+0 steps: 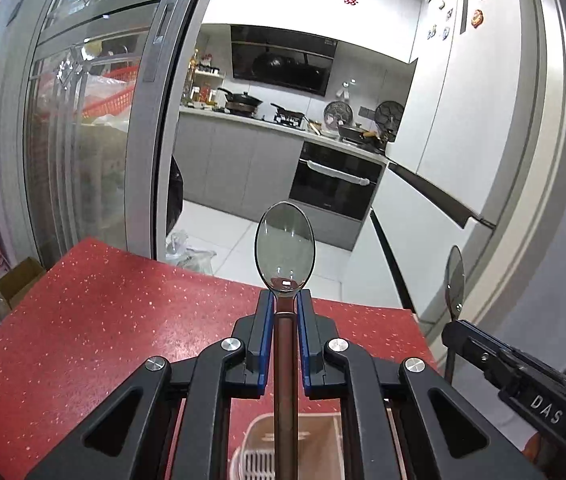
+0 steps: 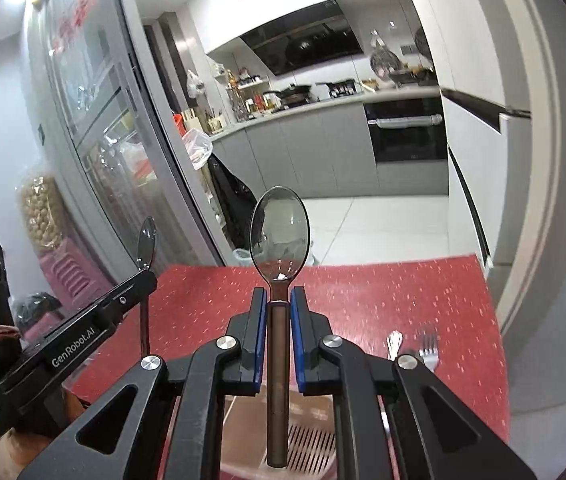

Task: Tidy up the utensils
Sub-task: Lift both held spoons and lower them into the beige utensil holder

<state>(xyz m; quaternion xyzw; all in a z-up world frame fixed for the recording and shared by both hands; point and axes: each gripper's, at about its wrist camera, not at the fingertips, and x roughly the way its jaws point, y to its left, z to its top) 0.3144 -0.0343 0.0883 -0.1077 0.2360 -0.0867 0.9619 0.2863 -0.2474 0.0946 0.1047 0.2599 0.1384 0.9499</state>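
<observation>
Each gripper holds a metal spoon with a brown handle, bowl pointing up. In the left wrist view my left gripper (image 1: pixel 285 304) is shut on its spoon (image 1: pixel 285 246), above the red speckled table (image 1: pixel 103 320). The right gripper (image 1: pixel 453 330) shows at the right edge with its own spoon (image 1: pixel 454 276). In the right wrist view my right gripper (image 2: pixel 279 300) is shut on its spoon (image 2: pixel 279 232), and the left gripper (image 2: pixel 145 278) with its spoon (image 2: pixel 146 244) stands at the left. A tan utensil holder with a slotted bottom (image 2: pixel 307 444) lies under the handles.
A fork (image 2: pixel 429 346) and another piece of silver cutlery (image 2: pixel 394 342) lie on the red table (image 2: pixel 403 292) at the right. Beyond the table's far edge are a glass sliding door (image 1: pixel 95 140), a white-tiled kitchen floor and grey cabinets. A cardboard box (image 1: pixel 19 280) sits at the left.
</observation>
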